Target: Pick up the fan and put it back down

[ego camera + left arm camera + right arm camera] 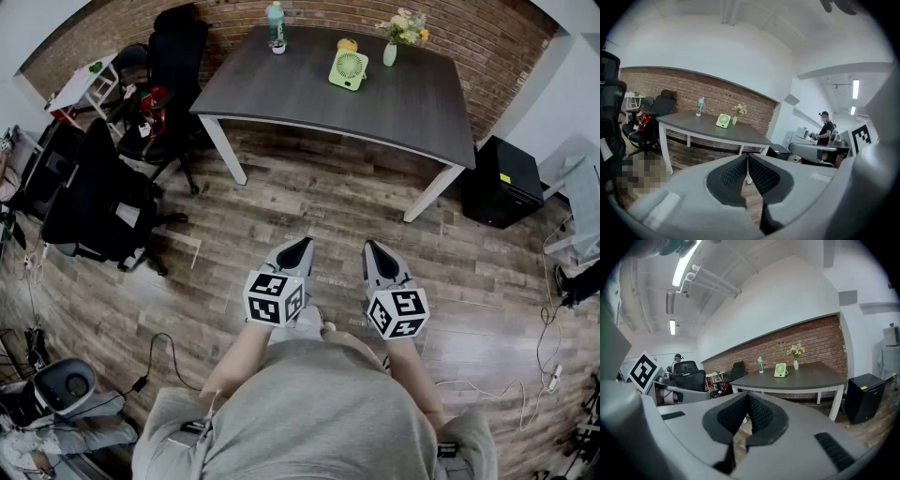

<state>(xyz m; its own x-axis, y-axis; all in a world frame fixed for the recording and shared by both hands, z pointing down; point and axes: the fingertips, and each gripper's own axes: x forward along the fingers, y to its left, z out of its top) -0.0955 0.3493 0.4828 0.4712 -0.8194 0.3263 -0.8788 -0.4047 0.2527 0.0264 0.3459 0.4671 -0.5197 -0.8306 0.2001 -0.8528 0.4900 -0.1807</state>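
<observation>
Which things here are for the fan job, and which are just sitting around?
For the job: fan, table it stands on, left gripper, right gripper, both shut and empty.
Just lying about: bottle, vase of flowers, black chairs, black cabinet.

My left gripper (301, 247) and right gripper (373, 249) have matt grey plastic shells. The fan (348, 69) looks like smooth green plastic. The table (412, 105) top is matt dark wood.

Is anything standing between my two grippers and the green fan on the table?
Nothing visible. From the left gripper and right gripper, both shut and empty, only wood floor and bare table lead to the fan. The bottle and vase stand to its sides.
</observation>
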